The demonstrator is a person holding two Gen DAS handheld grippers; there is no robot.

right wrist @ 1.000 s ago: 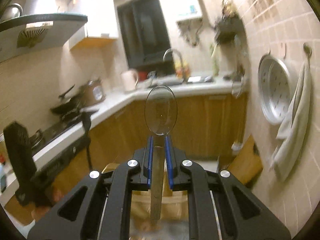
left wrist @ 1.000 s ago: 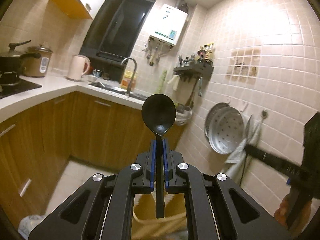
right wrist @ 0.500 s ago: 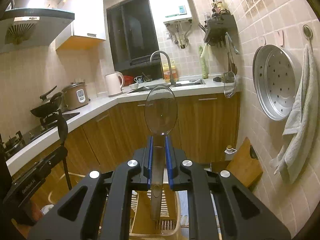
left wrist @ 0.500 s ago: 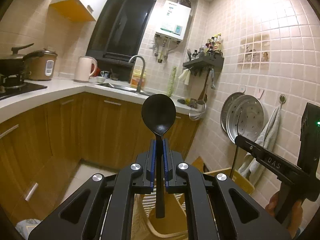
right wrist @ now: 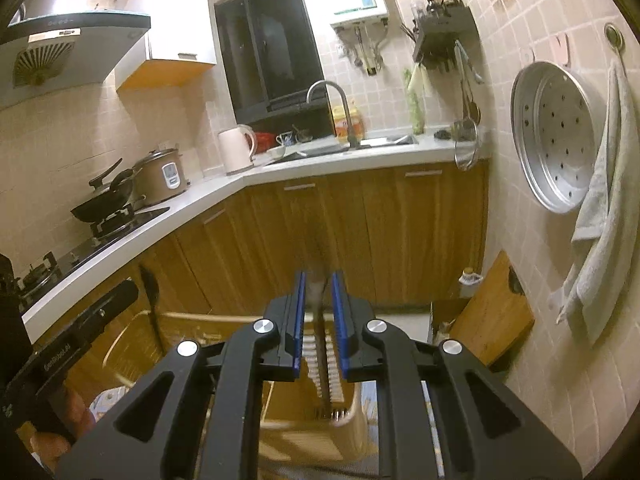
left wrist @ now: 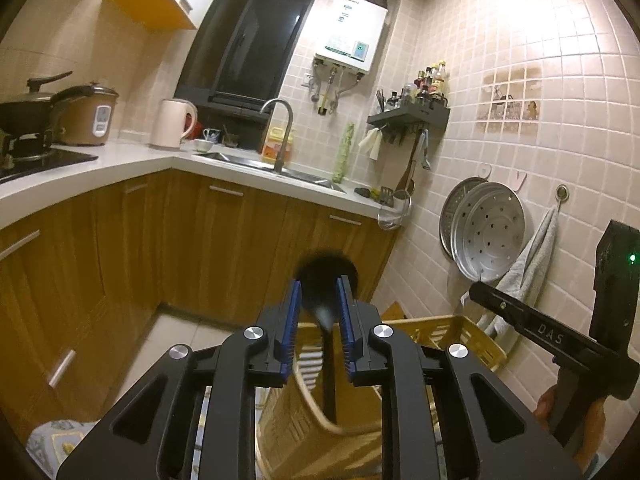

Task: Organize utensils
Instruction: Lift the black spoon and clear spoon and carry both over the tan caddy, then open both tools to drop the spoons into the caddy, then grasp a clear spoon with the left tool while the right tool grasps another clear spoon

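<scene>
Jaws: two sets, one per hand, black with blue pads.
Left jaws: the left gripper point(left wrist: 319, 282) is opening; its pads stand clear of the black spoon point(left wrist: 325, 300) between them.
Right jaws: the right gripper point(right wrist: 318, 276) shows a narrow gap; the clear spoon point(right wrist: 320, 296) between the pads is a blur and does not fill it.
Hands: one bare hand point(left wrist: 560, 408) under the right gripper, another point(right wrist: 68, 412) under the left.
Spoons: two, both upright, bowl up, handle down.
Basket: one, tan plastic point(left wrist: 460, 324), slatted inside, directly under both grippers; a rounded corner pocket sits below the spoon handles.
Black spoon: matt, oval bowl, thin straight handle reaching down into the corner pocket; its outline is smeared.
Clear spoon: see-through, so blurred that only a pale streak shows, running down toward the slats.
Worktop: one, white, L-shaped point(left wrist: 120, 168), over brown wood cabinets.
On the worktop: one pale kettle point(left wrist: 172, 124), one rice cooker point(left wrist: 90, 114), one dark pan point(right wrist: 104, 200) on the hob, one sink with a curved tap point(left wrist: 280, 128).
Walls: small pink-beige tiles; one dark window; one white water heater point(left wrist: 350, 32); one dark shelf of bottles point(left wrist: 408, 114).
Steamer trays: two, overlapping, hung on the wall point(left wrist: 492, 236).
Towel: one, grey, on a hook beside the trays point(left wrist: 528, 260).
Board: one wooden board leaning low against the wall point(right wrist: 492, 312).
Floor: pale tiles point(left wrist: 176, 332).
</scene>
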